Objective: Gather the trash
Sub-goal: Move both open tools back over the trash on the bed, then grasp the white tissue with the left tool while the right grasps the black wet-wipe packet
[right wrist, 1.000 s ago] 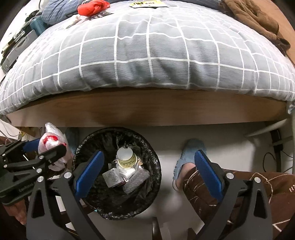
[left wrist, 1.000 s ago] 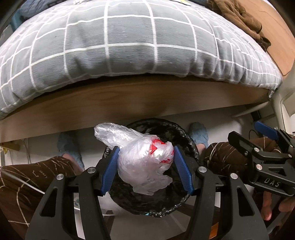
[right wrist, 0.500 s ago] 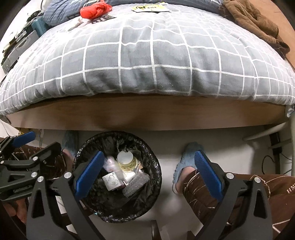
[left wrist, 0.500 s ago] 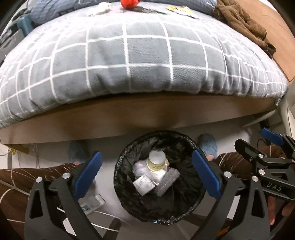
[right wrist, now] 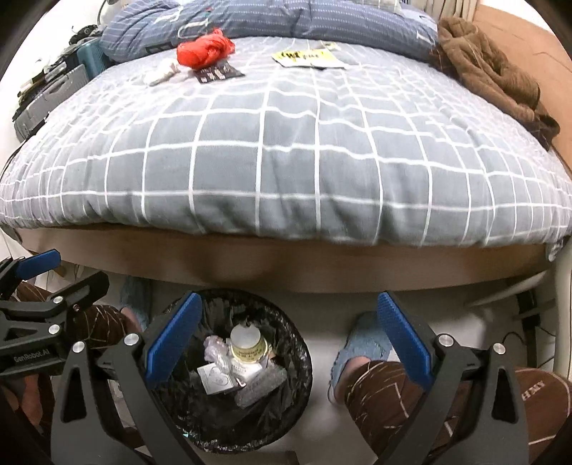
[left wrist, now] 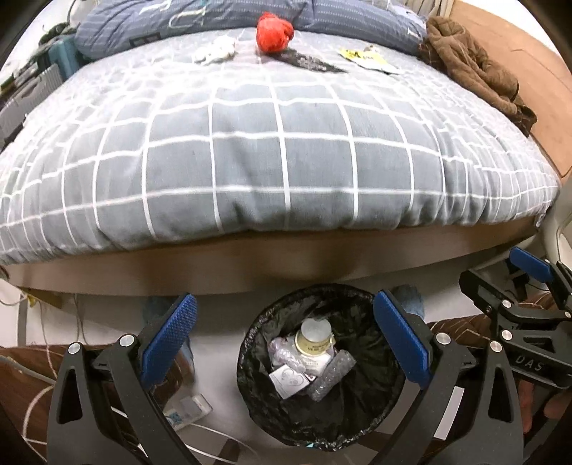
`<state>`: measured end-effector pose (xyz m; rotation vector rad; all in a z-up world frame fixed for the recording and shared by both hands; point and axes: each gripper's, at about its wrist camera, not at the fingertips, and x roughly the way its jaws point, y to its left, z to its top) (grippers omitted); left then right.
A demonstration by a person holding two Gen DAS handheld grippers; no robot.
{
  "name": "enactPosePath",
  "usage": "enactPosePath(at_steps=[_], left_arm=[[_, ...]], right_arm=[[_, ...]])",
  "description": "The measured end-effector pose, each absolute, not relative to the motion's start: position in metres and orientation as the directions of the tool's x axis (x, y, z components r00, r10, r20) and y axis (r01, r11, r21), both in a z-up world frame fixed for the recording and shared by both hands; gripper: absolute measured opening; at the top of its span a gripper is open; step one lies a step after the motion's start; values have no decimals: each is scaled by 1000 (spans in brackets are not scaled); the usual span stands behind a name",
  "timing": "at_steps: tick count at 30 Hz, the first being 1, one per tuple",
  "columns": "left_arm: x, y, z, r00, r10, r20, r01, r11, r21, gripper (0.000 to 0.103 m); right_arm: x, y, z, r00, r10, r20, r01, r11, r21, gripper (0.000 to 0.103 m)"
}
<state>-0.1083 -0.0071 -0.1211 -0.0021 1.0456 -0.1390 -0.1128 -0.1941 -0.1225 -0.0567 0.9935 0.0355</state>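
Observation:
A black-lined trash bin [left wrist: 371,404] stands on the floor by the bed and holds a jar, a crumpled clear bag and wrappers; it also shows in the right wrist view [right wrist: 286,404]. My left gripper [left wrist: 284,339] is open and empty above the bin. My right gripper [right wrist: 286,343] is open and empty above the bin's right side. On the grey checked duvet [left wrist: 279,143] lie a red crumpled bag [left wrist: 273,32], a white wad [left wrist: 214,52], a dark wrapper [left wrist: 307,60] and a yellow wrapper [left wrist: 364,59]. In the right wrist view these are the red bag [right wrist: 203,50], dark wrapper [right wrist: 218,73] and yellow wrapper [right wrist: 307,59].
A brown garment [right wrist: 489,75] lies at the bed's right edge. Blue pillows [right wrist: 271,18] lie at the head. The wooden bed frame [right wrist: 286,264] runs just behind the bin. The person's legs and blue slippers [right wrist: 361,350] flank the bin. Cables and a small pack [left wrist: 189,407] lie on the floor.
My left gripper opened and dropped the clear bag with red print into the bin. Both grippers have tilted up, so more of the bed top shows.

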Motion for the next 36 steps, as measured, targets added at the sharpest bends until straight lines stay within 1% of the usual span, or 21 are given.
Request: enactPosePath(at_steps=[7,12,17,21,27,36], left_arm=[[-97,-6,-109,537,-106,-837,113,992,-53,97],[-77,-2,-104,565,-101,-819,93,994,-59,97],[-52,-1,-97,605,-74,-793,84,996,-28,97],[-28,6,-91,629,-62,-775,62,998,-30,97],[7,22,-81,657,-40,-753,16,999,-39,97],[58,41,-76,679,4,-734,-22,1000,-16,97]], right_arm=[[-99,-195,-107,608,12,-794,-61,998,-32,94],[-82,-193,-96,644,21,-765,-68,997,-30,94],[-59,-192,-89,673,15,-740,-67,997,-41,94],[-38,-192,-84,690,9,-724,-59,997,-43,94],[-6,-193,-79,703,16,-711,-45,999,-22,94],[41,-180,-77,703,51,-709,-69,998,3,94]])
